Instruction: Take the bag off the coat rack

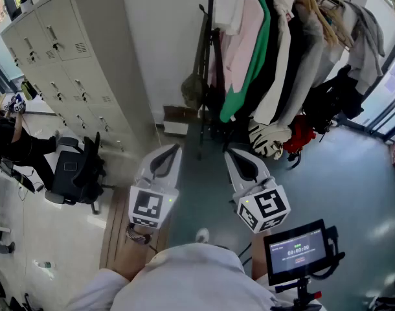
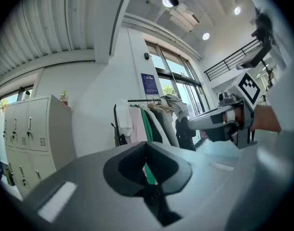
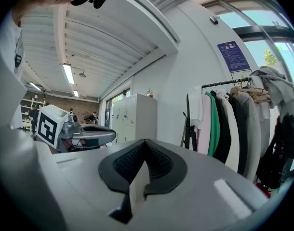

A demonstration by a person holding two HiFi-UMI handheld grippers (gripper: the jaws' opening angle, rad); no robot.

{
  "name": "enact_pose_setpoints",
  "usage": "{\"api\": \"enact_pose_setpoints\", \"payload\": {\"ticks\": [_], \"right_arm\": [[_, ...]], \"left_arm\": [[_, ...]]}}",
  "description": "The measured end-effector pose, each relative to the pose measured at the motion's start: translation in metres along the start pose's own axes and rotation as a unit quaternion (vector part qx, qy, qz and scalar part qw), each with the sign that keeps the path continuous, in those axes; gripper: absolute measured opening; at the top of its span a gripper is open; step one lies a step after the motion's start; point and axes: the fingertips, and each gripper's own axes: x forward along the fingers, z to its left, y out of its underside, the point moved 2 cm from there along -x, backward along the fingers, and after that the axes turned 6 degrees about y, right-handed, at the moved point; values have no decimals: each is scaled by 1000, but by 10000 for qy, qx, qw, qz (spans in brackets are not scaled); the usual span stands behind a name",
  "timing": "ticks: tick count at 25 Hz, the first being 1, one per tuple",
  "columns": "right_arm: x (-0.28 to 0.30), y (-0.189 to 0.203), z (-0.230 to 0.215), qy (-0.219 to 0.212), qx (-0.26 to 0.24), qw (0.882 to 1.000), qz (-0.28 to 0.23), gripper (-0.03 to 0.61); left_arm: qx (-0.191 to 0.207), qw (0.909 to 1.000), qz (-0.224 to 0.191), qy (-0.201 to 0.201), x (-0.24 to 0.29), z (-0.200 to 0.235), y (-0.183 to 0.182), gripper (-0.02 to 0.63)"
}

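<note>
Shows the left gripper [image 1: 173, 148] with jaws pressed almost together, just a thin slit between the black pads, nothing pinched. Shows the right gripper [image 1: 231, 153] likewise: jaws closed to a narrow slit, empty. Holds both low in front of the body, side by side and near each other, tips aimed forward at the coat rack [image 1: 210, 18], marker cubes toward the white-shirted chest, bare forearms behind them.

Places the coat rack well beyond both tips, touched by neither, against a white wall [image 1: 158, 44] and packed with hanging clothes, among them a pink top [image 1: 239, 37] and a green top [image 1: 246, 76]. Shows an olive bag [image 1: 193, 89] hanging at the rack's left end, beside the dark upright post, and a black bag [image 1: 333, 99] at the right end under grey garments.

Below, a smooth grey-green floor [image 1: 353, 173]. Left of the wall, pale metal lockers [image 1: 61, 50]. At the far left, a seated person [image 1: 13, 144] beside an office chair [image 1: 74, 170]. At the lower right, by the right forearm, a small screen [image 1: 296, 251].

Only in the head view: the floor, the chair, the screen and the olive bag. Only in the left gripper view: round ceiling lights [image 2: 205, 35], tall windows [image 2: 180, 90] right of the rack, a balcony railing [image 2: 229, 61], the green top through the slit. Only in the right gripper view: a long room with strip lights [image 3: 69, 73] and a brick back wall [image 3: 46, 102], white wall through the slit. Clear in both gripper views: a blue notice [image 3: 232, 56] above the rack.
</note>
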Motion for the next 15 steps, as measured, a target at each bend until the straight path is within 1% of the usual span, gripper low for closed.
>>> {"api": "enact_pose_setpoints", "payload": {"ticks": [3,6,11,15], "right_arm": [[1,-5,-2,-49,40,10000,-50,0],[2,-12,-11,-156,196,9996,-146,0],[3,-17,-33,-52,244,9994,-244,2],[6,-16,-52,-78,282,9993,-215,2]], "left_arm": [[33,10000,-16,1,3,1,-2,0],[32,10000,-24,-30,11,4,-5,0],[13,10000,55,-70,26,5,-3,0],[33,9999,83,-94,43,1,-4,0]]}}
